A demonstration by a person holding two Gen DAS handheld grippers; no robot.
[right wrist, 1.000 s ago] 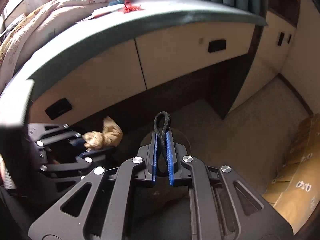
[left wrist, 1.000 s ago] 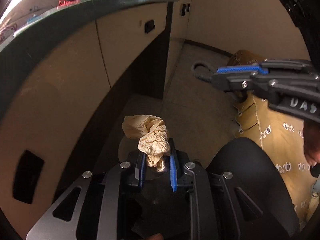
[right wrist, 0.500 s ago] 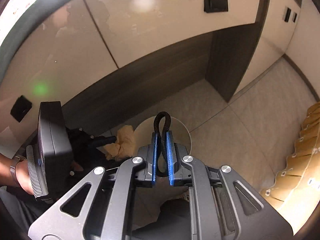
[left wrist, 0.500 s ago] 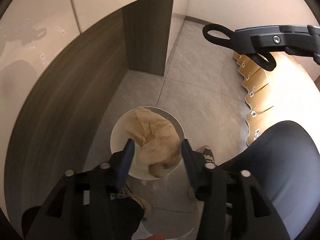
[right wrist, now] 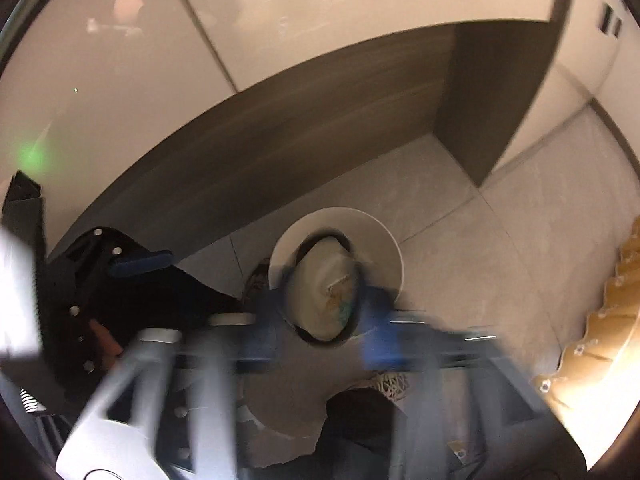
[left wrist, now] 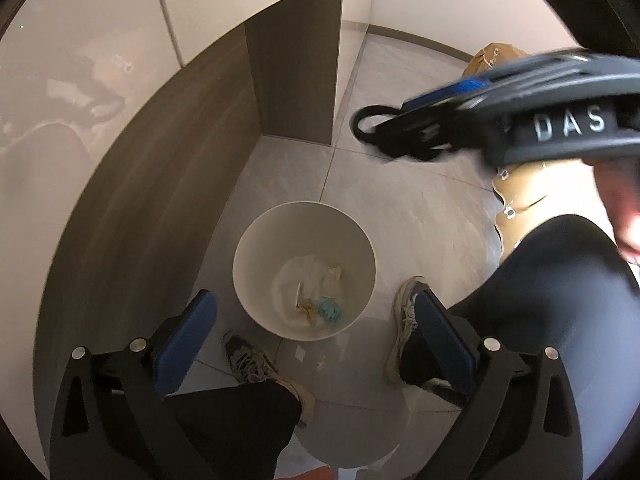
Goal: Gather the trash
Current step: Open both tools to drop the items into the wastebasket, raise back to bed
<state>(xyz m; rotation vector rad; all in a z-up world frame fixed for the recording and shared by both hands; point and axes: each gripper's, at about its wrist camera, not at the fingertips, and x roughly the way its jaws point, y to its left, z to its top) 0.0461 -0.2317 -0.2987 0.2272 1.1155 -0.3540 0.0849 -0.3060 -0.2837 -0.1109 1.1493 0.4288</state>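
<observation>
A white round bin (left wrist: 256, 248) stands on the grey tiled floor, with crumpled paper and a teal scrap (left wrist: 328, 309) at its bottom. My left gripper (left wrist: 316, 324) hangs above it, jaws wide open and empty. My right gripper (right wrist: 320, 336) is blurred above the same bin (right wrist: 384, 240); its blue pads stand apart, and a black elastic loop (right wrist: 320, 244) hangs between them over the bin mouth. In the left wrist view the right gripper (left wrist: 384, 128) is blurred with the black loop (left wrist: 368, 118) at its tip.
A dark wood cabinet base (left wrist: 160, 184) runs along the left, cream cabinet doors above it. A brown paper bag (right wrist: 600, 344) lies on the floor to the right. The person's shoes (left wrist: 404, 320) and dark-trousered legs stand close to the bin.
The crumpled tan paper left my left gripper and dropped into the bin; the left jaws opened wide. My right gripper's pads moved apart from the black loop, over the bin.
</observation>
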